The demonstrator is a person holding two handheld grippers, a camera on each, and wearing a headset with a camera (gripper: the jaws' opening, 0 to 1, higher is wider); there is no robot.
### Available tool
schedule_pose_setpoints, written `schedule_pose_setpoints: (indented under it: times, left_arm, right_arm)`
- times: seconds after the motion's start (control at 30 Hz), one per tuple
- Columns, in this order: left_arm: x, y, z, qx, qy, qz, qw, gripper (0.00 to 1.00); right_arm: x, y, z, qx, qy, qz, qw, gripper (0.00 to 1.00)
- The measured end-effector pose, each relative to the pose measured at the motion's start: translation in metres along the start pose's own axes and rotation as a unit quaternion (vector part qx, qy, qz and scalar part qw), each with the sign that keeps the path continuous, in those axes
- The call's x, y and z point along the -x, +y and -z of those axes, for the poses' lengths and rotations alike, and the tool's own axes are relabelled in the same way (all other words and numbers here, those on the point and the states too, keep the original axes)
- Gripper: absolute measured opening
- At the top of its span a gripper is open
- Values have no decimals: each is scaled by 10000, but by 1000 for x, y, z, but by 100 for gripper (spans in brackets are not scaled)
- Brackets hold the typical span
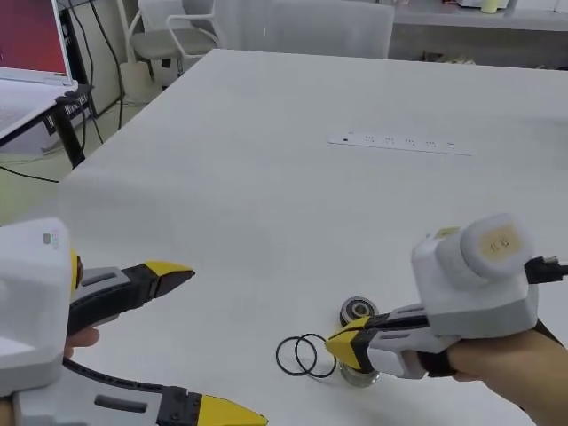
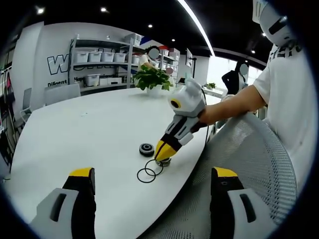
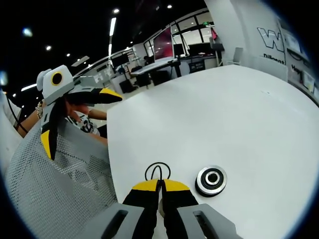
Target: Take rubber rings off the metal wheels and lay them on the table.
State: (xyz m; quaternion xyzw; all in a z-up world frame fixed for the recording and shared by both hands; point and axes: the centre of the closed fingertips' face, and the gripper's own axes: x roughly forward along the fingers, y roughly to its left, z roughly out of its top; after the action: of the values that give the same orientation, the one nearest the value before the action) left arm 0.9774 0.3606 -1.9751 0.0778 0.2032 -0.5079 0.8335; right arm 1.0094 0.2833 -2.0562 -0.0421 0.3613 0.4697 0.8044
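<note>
White table (image 1: 266,177), rings (image 1: 304,356) near edge

Two black rubber rings (image 1: 297,355) flat, overlapping; black-rimmed metal wheel (image 1: 358,311) flat, near.

Two loose rubber rings (image 1: 304,355) and two metal wheels (image 1: 358,311).

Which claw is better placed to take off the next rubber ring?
Probably the right claw: its shut tips sit at one metal wheel, close beside the ringed wheel. The left claw hangs open, farther off.
</note>
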Motion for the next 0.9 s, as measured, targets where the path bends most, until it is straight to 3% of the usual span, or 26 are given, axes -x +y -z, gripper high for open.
schedule_pose_setpoints:
  times: [0.4, 0.9]
  left_arm:
    - [0, 0, -1, -12, -42, 31, 10000, 95]
    - [3, -1, -7, -87, -141, 177, 9997, 98]
  right_arm:
    - [-4, -8, 5, 245, 112, 214, 9994, 1]
    - [7, -16, -6, 5, -130, 272, 9995, 4]
